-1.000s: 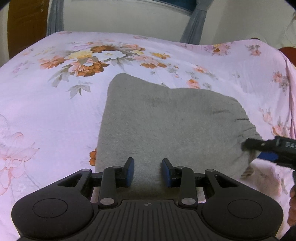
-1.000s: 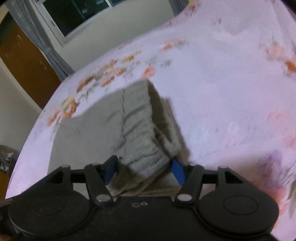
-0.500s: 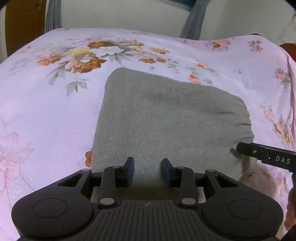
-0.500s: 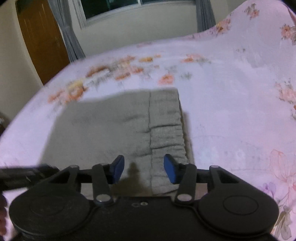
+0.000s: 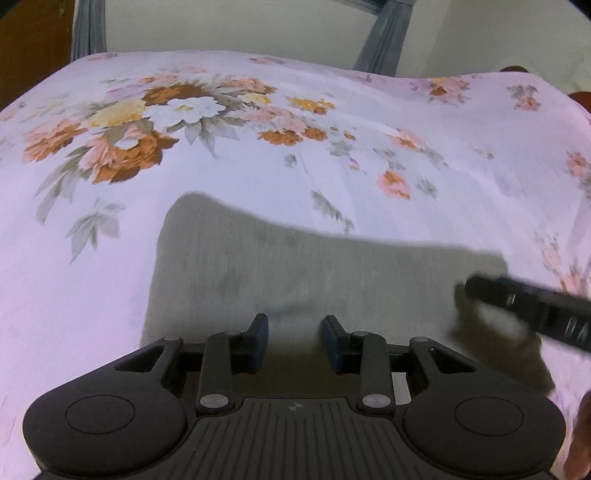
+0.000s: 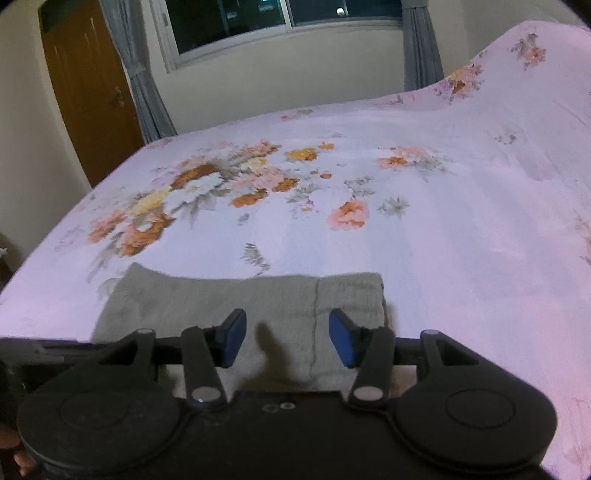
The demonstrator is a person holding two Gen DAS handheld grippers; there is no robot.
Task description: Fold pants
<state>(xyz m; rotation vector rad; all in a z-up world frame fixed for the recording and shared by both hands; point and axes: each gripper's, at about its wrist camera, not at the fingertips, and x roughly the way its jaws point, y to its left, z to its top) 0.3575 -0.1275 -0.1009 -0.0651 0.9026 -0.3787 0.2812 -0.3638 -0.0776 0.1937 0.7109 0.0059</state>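
Observation:
The grey pants (image 5: 295, 266) lie folded into a flat block on the pink floral bedsheet (image 5: 258, 166). My left gripper (image 5: 294, 334) is open and empty, above the near edge of the block. The pants also show in the right wrist view (image 6: 229, 299), with the ribbed waistband (image 6: 349, 295) at their right end. My right gripper (image 6: 287, 334) is open and empty, above the pants' near right part. Its black body shows blurred at the right of the left wrist view (image 5: 532, 310).
The bed (image 6: 406, 221) stretches away toward a wall with a window (image 6: 280, 18), grey curtains (image 6: 147, 92) and a brown door (image 6: 88, 92). The sheet rises in a hump at the far right (image 6: 535, 74).
My right gripper let go of the pants' waistband end and pulled back. The pants settled flat. Both grippers have drawn back toward me, so the pants now sit lower in both views.

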